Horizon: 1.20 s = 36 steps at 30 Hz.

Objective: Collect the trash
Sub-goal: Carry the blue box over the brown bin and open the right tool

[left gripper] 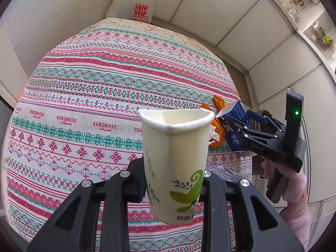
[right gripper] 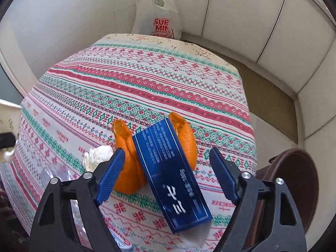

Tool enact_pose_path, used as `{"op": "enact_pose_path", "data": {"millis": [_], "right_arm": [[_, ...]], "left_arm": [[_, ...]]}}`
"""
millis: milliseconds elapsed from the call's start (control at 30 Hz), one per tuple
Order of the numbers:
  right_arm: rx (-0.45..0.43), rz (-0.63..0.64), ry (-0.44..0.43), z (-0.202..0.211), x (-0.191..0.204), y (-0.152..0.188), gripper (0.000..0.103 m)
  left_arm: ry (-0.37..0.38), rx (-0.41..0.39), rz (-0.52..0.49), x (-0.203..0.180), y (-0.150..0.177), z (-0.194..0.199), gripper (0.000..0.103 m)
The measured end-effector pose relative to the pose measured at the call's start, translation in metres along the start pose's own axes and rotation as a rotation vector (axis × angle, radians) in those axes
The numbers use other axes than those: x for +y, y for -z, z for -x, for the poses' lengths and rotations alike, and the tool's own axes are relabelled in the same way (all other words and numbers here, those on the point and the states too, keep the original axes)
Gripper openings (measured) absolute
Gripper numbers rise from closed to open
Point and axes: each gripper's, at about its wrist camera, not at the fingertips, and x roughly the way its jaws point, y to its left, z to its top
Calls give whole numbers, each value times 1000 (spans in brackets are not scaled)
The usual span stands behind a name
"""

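My left gripper (left gripper: pixel 172 176) is shut on a cream paper cup (left gripper: pixel 174 157) with a green leaf print. The cup's rim is squashed and it is held above the table. At the table's right edge a dark blue carton (right gripper: pixel 168 168) rests tilted over orange peels (right gripper: pixel 126 168). My right gripper (right gripper: pixel 167 152) stands open around the carton, and its blue pads (right gripper: pixel 111 174) are clear of both sides. In the left wrist view, the right gripper (left gripper: pixel 243 124) is over the carton (left gripper: pixel 237 111), with a hand in a pink sleeve (left gripper: pixel 294 189) behind it.
A crumpled white tissue (right gripper: pixel 98 157) and clear plastic wrap (right gripper: pixel 54 172) lie left of the peels. A white plastic bag (right gripper: pixel 157 16) with red print stands behind the table (right gripper: pixel 147 79), whose cloth is patterned. A brown round seat (right gripper: pixel 294 178) is at the right, with cabinets beyond.
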Motion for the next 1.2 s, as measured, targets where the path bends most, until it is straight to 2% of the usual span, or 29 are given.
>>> {"op": "enact_pose_path", "data": {"millis": [67, 100, 333, 467, 667, 900, 1033, 1200], "right_arm": [[30, -19, -13, -11, 2, -2, 44], [40, -24, -19, -15, 3, -2, 39], [54, -29, -35, -14, 11, 1, 37], [20, -19, -23, 1, 15, -1, 36], [-115, -56, -10, 55, 4, -12, 36], [-332, -155, 70, 134, -30, -15, 37], [-449, -245, 158, 174, -59, -4, 37], [-560, -370, 312, 204, -94, 21, 37]], "left_arm": [[-3, 0, 4, 2, -1, 0, 28], [-3, -1, 7, 3, -1, 1, 28], [-2, -10, 13, 1, 0, 6, 28], [-1, -12, 7, -3, 0, 5, 28], [1, -20, -2, -7, 1, 5, 28], [9, -29, -17, -17, 2, 3, 28], [17, -41, -30, -26, 4, 2, 28], [34, -74, -47, -38, 5, 3, 28]]}}
